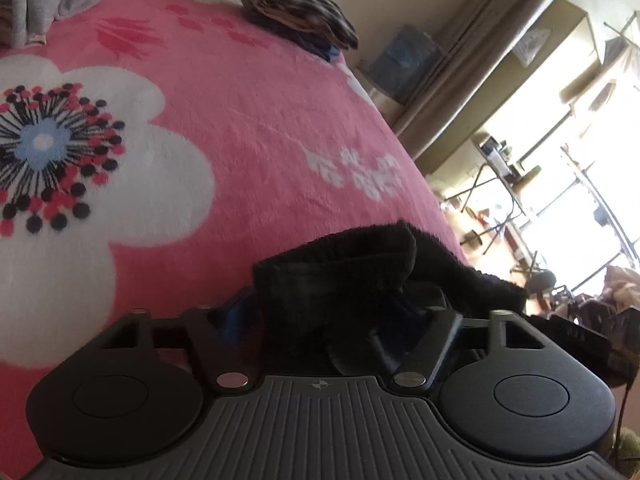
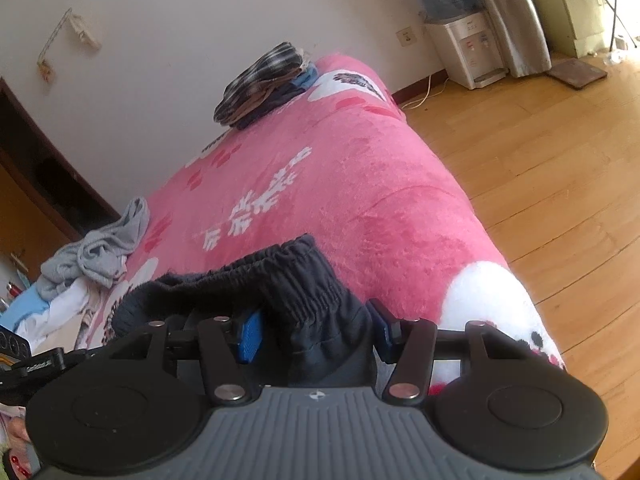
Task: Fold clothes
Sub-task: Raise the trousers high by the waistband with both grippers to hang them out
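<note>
A black garment (image 1: 340,280) with an elastic waistband (image 2: 296,276) is held up over the pink floral blanket (image 1: 248,128). My left gripper (image 1: 320,316) is shut on a bunched fold of it, and the cloth hides most of both fingers. My right gripper (image 2: 316,328) is shut on the gathered waistband, its blue pads (image 2: 249,334) showing on either side of the cloth. The garment stretches leftward from the right gripper toward the other gripper's body at the frame's left edge.
A stack of folded clothes (image 2: 264,84) with a plaid piece on top lies at the bed's far end by the wall. Unfolded grey and white clothes (image 2: 100,252) are heaped at the left. A water dispenser (image 2: 464,48) stands on the wooden floor (image 2: 540,152) to the right.
</note>
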Available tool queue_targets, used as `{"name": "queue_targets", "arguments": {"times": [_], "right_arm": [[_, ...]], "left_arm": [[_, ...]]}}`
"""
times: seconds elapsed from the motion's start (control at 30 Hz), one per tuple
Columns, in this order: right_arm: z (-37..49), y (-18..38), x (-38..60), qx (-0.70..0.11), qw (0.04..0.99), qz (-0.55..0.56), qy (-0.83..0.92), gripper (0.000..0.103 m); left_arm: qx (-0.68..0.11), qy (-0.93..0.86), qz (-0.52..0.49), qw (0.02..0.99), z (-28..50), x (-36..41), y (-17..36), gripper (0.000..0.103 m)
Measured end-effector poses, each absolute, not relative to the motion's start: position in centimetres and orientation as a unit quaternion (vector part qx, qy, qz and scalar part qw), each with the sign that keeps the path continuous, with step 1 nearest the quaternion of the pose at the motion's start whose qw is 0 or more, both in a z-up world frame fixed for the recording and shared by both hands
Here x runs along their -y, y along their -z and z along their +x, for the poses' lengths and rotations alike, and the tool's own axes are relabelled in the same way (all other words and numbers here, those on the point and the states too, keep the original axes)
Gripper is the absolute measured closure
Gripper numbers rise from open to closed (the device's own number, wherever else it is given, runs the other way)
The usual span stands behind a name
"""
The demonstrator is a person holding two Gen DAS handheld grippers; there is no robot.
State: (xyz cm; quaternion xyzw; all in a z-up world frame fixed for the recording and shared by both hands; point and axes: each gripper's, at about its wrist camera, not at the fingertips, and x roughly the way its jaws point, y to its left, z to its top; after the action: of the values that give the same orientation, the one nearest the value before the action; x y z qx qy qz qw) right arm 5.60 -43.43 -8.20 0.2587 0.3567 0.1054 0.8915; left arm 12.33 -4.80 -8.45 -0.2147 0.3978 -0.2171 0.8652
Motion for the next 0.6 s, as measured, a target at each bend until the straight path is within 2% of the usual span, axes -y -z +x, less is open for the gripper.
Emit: {"name": "queue_targets", "arguments": {"times": [0.13, 0.17, 0.37, 0.5, 0.57, 0.6], "right_arm": [[5.7, 8.3, 43.7, -0.350, 0.893, 0.264, -0.104, 0.048], [5.6, 8.2, 43.6, -0.349, 0.894, 0.260, -0.104, 0.048], [6.0, 8.0, 42.9, -0.352, 0.901, 0.233, -0.105, 0.048], [6.5, 7.8, 42.1, -0.355, 0.904, 0.213, -0.107, 0.049], [6.8, 7.7, 41.3, -0.359, 0.910, 0.185, -0.098, 0.057], [6.8, 7.5, 40.9, -0.359, 0.912, 0.173, -0.096, 0.071]], "left_arm": [[-0.385, 0.211, -0.200, 0.876, 12.3, 4.5, 8.2, 0.076], [-0.380, 0.209, -0.193, 0.880, 12.1, 4.4, 8.0, 0.080], [-0.357, 0.198, -0.168, 0.897, 11.6, 3.7, 7.5, 0.092], [-0.337, 0.193, -0.108, 0.915, 10.4, 4.9, 6.8, 0.096], [-0.318, 0.190, -0.083, 0.925, 9.5, 5.3, 6.0, 0.098], [-0.306, 0.187, -0.073, 0.931, 9.1, 5.4, 5.5, 0.098]]}}
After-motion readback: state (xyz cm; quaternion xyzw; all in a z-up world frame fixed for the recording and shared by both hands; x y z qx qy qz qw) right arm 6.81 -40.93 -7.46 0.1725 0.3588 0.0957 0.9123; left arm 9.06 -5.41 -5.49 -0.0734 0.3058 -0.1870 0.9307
